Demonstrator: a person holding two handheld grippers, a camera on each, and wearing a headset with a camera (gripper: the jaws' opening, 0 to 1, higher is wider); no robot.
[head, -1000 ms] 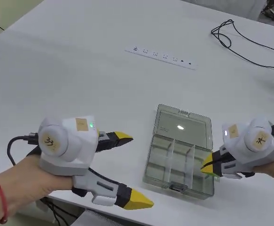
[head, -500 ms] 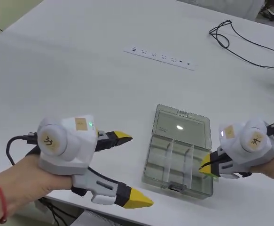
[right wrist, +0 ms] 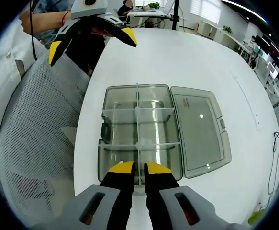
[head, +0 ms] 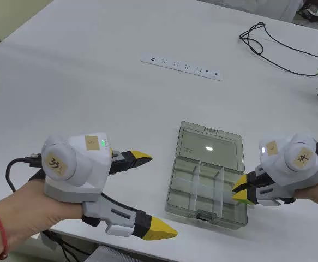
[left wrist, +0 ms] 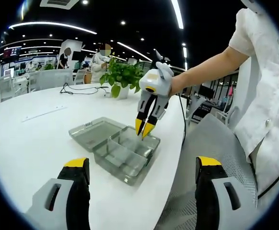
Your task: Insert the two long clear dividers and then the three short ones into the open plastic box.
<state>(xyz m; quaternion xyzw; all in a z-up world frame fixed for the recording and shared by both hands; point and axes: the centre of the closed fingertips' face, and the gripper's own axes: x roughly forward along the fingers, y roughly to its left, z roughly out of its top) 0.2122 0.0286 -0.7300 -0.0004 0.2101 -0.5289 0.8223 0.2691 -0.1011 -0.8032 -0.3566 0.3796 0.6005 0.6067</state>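
The open plastic box (head: 210, 153) lies near the table's (head: 93, 82) front edge, with clear dividers (head: 201, 183) standing inside. My right gripper (head: 240, 194) is at the box's right end, jaws almost together; I cannot tell if anything is pinched. My left gripper (head: 153, 195) gapes wide, left of the box and apart from it. The handwritten stickers (head: 55, 162) on the grippers are illegible.

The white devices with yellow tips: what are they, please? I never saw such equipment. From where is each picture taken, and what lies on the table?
They are hand-held grippers; a person holds one in each hand, and there is no robot. The head view comes from a headset camera looking down. Each gripper view comes from a camera on that gripper. On the table lie an open clear box with dividers inside, a power strip and a black cable. The left gripper is wide open and holds nothing. The right gripper is nearly shut over the box; whether it pinches a divider, I cannot tell.
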